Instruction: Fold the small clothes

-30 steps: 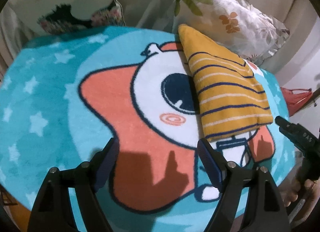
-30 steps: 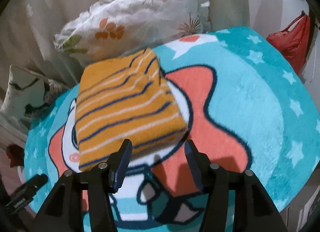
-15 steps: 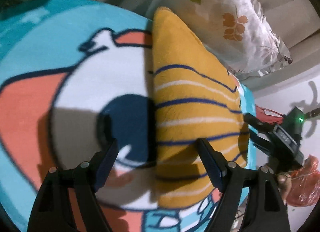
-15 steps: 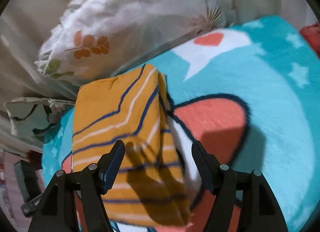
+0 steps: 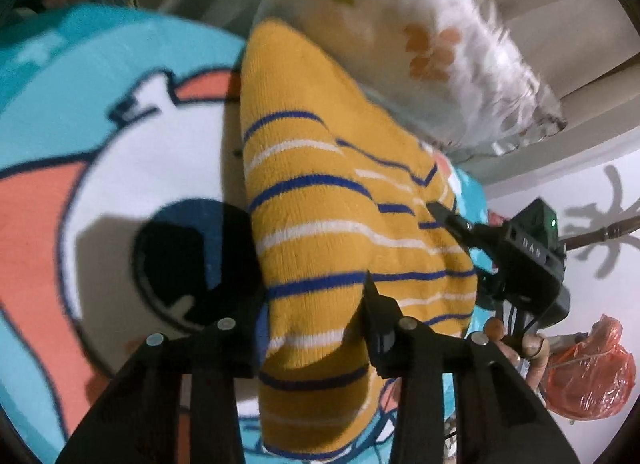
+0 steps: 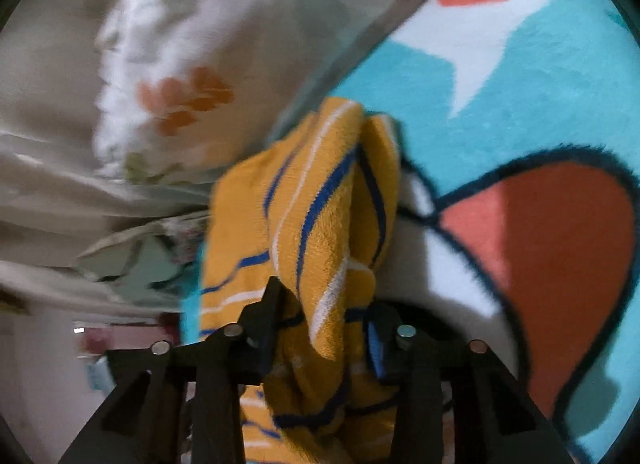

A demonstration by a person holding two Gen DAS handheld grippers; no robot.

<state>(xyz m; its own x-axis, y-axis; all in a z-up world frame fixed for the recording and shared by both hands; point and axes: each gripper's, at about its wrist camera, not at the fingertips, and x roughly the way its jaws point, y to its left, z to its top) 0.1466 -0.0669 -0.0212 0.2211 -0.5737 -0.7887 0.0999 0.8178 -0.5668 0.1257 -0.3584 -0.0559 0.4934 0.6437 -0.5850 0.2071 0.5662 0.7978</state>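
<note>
Both grippers' fingers have just been closing, each pinching the yellow striped garment [image 5: 320,223] on a cartoon rug [image 5: 120,183]; right gripper [image 5: 444,211] reads "DAS".

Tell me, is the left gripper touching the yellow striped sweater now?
Touching. In the left wrist view the left gripper, whose jaws have just been closing, has the folded edge of the sweater bunched between its fingers, which press into the knit.
</note>
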